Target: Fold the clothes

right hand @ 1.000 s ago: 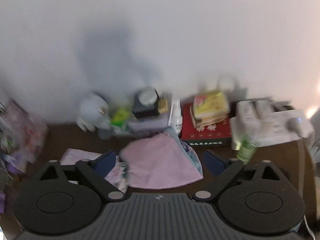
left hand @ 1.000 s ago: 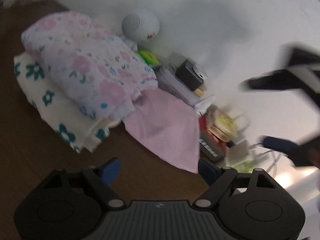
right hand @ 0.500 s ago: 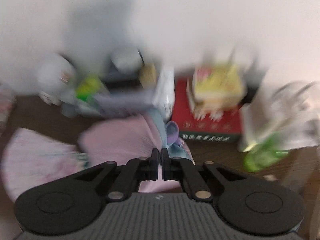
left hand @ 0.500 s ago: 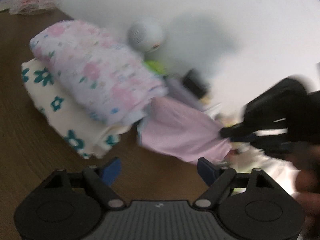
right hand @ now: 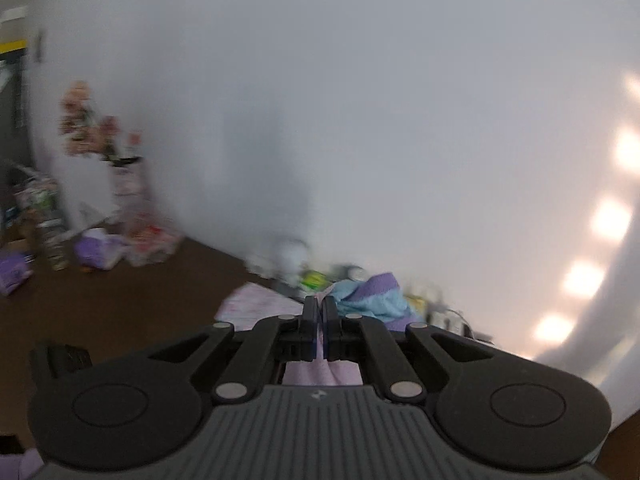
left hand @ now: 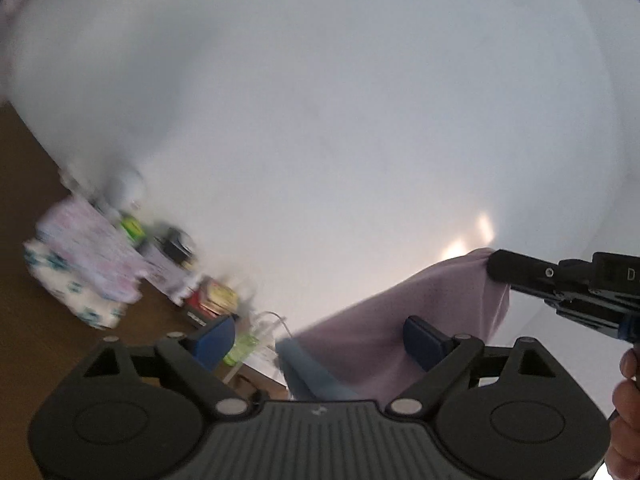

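Left tongs [left hand: 316,338] are spreading wider with blue pads, gripping nothing, though the hanging pale pink cloth garment [left hand: 420,312] drapes across the gap between them. Away on the left, a folded floral-print pile of clothes [left hand: 88,268] sits on the brown wooden worktop [left hand: 24,332] against the white wall [left hand: 320,100], with blurred small clutter beside it. Right tongs [right hand: 319,304] are clenched tight on a top corner of the pink garment, holding it up off the worktop; a light blue and purple striped part [right hand: 372,294] of it shows just past the fingertips.
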{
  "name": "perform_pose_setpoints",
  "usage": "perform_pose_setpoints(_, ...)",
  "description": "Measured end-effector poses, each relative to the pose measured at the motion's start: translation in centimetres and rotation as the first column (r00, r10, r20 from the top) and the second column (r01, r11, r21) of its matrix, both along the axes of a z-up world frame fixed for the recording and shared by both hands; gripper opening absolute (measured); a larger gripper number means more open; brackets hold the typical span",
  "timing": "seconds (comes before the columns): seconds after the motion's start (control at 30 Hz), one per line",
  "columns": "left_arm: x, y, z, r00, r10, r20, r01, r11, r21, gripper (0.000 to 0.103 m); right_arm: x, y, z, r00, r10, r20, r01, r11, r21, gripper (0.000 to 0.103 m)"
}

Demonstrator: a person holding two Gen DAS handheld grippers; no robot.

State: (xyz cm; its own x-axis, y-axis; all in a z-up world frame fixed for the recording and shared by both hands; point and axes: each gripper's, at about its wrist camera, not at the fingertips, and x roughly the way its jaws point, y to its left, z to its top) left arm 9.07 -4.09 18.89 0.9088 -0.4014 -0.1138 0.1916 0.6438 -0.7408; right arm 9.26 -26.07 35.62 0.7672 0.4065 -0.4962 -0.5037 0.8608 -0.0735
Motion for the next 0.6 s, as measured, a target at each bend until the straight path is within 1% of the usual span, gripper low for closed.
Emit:
perform_pose_setpoints(0.03,-1.6,1.0,0.2,1.0,0.018,0.008,-0.018,1.0,0.005,0.091,-1.6,0.5,0.3,0.999,0.032,0.012,-0.032,0.999,0.016,0.002)
perform_pose_setpoints(0.1,-5.2,3.1,0.8,0.998,0.051,0.049,-0.052,0.999,0.015,0.094,-4.0,0.8,1.0,0.995,0.093,0.03,-0.094,0.994,0.06,0.002)
perform_pose_setpoints(0.13,-6.6,4.0,0.9,0.996,0.066,0.064,-0.069,0.997,0.043,0.097,-5.0,0.7,1.2,0.992,0.119,0.035,-0.122,0.989,0.084,0.002)
perform_pose_setpoints(0.17,-8.1,4.9,1.2,0.994,0.083,0.075,-0.089,0.992,0.088,0.098,-5.7,0.7,1.1,0.991,0.132,0.033,-0.135,0.985,0.111,0.002)
perform_pose_setpoints(0.2,-9.2,5.5,1.2,0.991,0.099,0.089,-0.111,0.984,0.142,0.098,-5.7,0.8,0.2,0.991,0.13,0.01,-0.13,0.982,0.135,0.002)
perform_pose_setpoints(0.23,-10.3,6.1,1.2,0.988,0.115,0.104,-0.134,0.971,0.196,0.098,-5.5,0.9,-1.0,0.992,0.125,-0.02,-0.121,0.98,0.157,0.002)
perform_pose_setpoints(0.27,-10.8,6.7,0.7,0.984,0.135,0.117,-0.161,0.954,0.252,0.098,-4.7,1.1,-2.8,0.993,0.099,-0.063,-0.086,0.98,0.18,0.002)
perform_pose_setpoints(0.3,-11.3,7.3,-0.1,0.978,0.164,0.13,-0.197,0.93,0.31,0.098,-3.9,1.5,-5.4,0.992,0.052,-0.113,-0.034,0.987,0.158,0.003)
perform_pose_setpoints(0.33,-11.6,8.0,-0.9,0.971,0.194,0.137,-0.231,0.902,0.365,0.098,-3.3,2.1,-8.2,0.987,-0.001,-0.161,0.02,0.993,0.117,0.011)
perform_pose_setpoints(0.37,-11.8,8.6,-2.0,0.963,0.232,0.133,-0.267,0.861,0.433,0.098,-2.7,2.6,-10.9,0.977,-0.056,-0.206,0.072,0.995,0.072,0.016)
perform_pose_setpoints(0.4,-11.9,9.5,-3.3,0.956,0.275,0.107,-0.291,0.819,0.495,0.098,-2.2,3.1,-13.7,0.962,-0.112,-0.249,0.122,0.992,0.026,0.024)
perform_pose_setpoints(0.43,-12.2,10.3,-4.6,0.951,0.303,0.062,-0.288,0.793,0.537,0.098,-1.6,3.6,-16.5,0.943,-0.168,-0.288,0.169,0.985,-0.023,0.024)
perform_pose_setpoints(0.47,-12.6,11.2,-5.9,0.943,0.333,0.018,-0.282,0.766,0.577,0.097,-2.2,3.6,-18.3,0.94,-0.164,-0.298,0.166,0.986,-0.018,0.025)
perform_pose_setpoints(0.5,-13.0,12.0,-7.2,0.933,0.358,-0.026,-0.269,0.743,0.613,0.096,-3.2,3.4,-19.8,0.945,-0.138,-0.298,0.146,0.989,0.006,0.034)
perform_pose_setpoints(0.53,-14.0,12.8,-8.2,0.938,0.337,-0.08,-0.221,0.761,0.61,0.096,-4.6,3.1,-21.2,0.951,-0.115,-0.288,0.125,0.992,0.017,0.049)
perform_pose_setpoints(0.57,-14.9,13.1,-9.3,0.948,0.287,-0.137,-0.154,0.792,0.591,0.096,-6.2,2.8,-22.5,0.957,-0.094,-0.276,0.104,0.994,0.023,0.055)
perform_pose_setpoints(0.6,-15.5,12.8,-10.2,0.959,0.221,-0.178,-0.087,0.827,0.556,0.096,-7.7,2.5,-23.9,0.962,-0.073,-0.263,0.083,0.996,0.028,0.058)
